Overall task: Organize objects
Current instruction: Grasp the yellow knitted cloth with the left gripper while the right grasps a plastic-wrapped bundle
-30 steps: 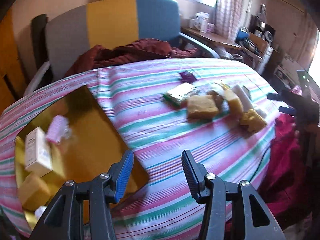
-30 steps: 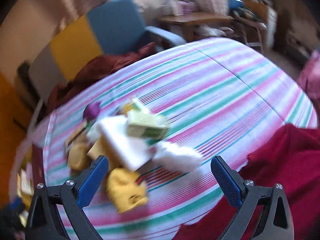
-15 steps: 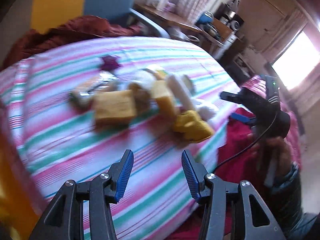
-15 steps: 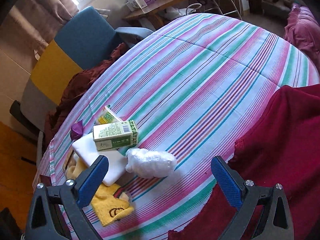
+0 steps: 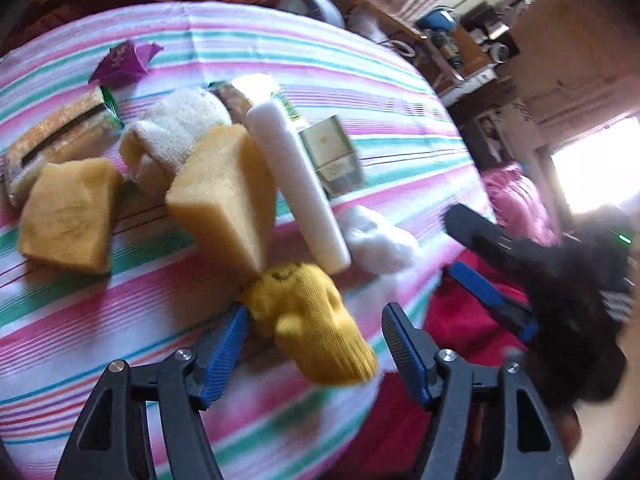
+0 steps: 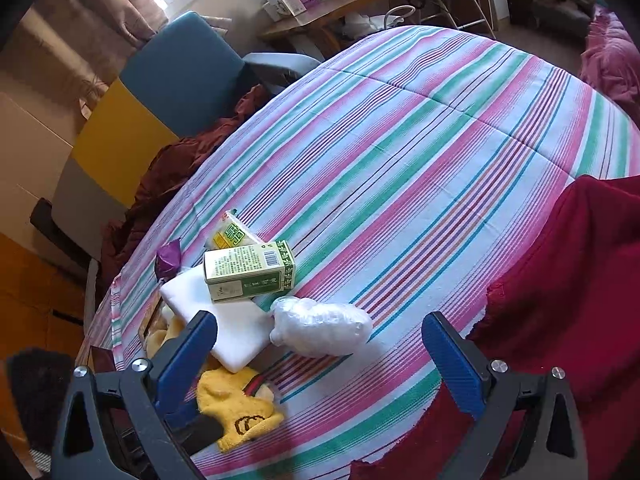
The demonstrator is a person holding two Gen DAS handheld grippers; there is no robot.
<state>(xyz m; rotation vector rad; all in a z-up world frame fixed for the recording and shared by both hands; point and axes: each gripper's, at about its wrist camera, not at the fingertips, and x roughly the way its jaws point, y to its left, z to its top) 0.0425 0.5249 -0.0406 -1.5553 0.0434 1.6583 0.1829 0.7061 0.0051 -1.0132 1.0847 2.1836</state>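
Left gripper (image 5: 312,344) just opened wide round yellow sock (image 5: 308,320) for a pick, nothing clamped; right gripper (image 6: 320,344) wide, empty, near bag (image 6: 320,330).

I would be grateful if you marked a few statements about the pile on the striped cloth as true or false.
1. The yellow sock lies between the open left tongs. True.
2. The green box rests partly on the white slab. True.
3. The right tongs grip the plastic bag. False: they are open, touching nothing.
4. The purple wrapper sits on a sponge. False: it lies on the cloth, apart.
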